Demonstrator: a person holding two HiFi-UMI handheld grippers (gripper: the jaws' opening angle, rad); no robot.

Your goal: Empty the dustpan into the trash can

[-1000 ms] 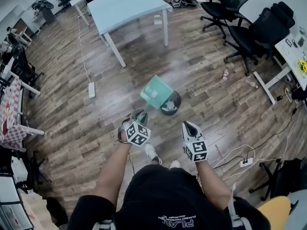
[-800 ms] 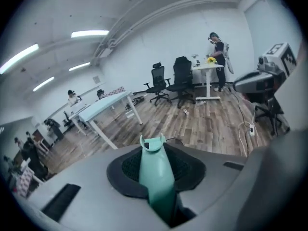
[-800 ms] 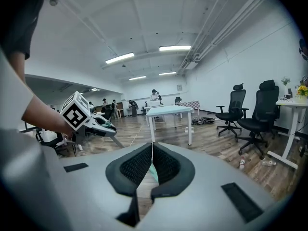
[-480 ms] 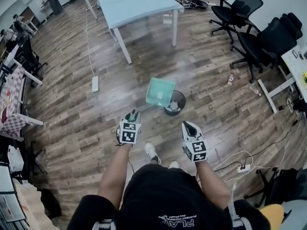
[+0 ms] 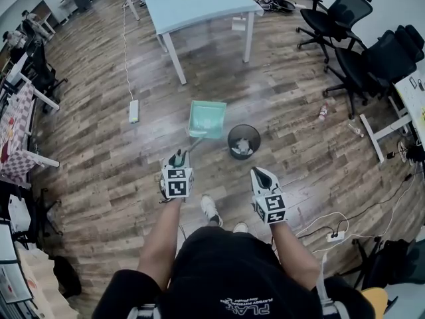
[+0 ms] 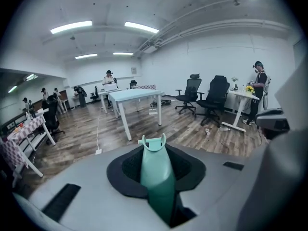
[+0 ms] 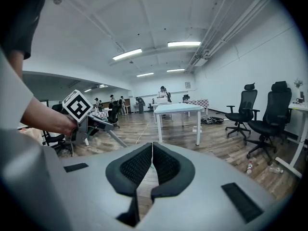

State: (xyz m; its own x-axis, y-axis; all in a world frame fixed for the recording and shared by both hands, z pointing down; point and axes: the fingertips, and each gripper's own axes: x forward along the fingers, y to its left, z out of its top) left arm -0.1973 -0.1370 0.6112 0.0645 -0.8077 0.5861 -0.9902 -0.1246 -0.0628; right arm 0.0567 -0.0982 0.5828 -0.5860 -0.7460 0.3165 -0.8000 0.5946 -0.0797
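Both tongs clenched: your left gripper (image 5: 177,159) grasps the dustpan (image 5: 206,119) by its green handle (image 6: 156,174); your right gripper (image 5: 260,175) is pinched on nothing. Dustpan is held out over the floor (image 5: 99,171), just left of the trash can (image 5: 230,137).

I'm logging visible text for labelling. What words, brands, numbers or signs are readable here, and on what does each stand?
"PLA": white print on the person's black shirt, at the head view's bottom edge; the rest is too small to read.
The cubes on the left gripper and right gripper: square marker patterns only, no letters.
The dustpan and trash can: no text visible.
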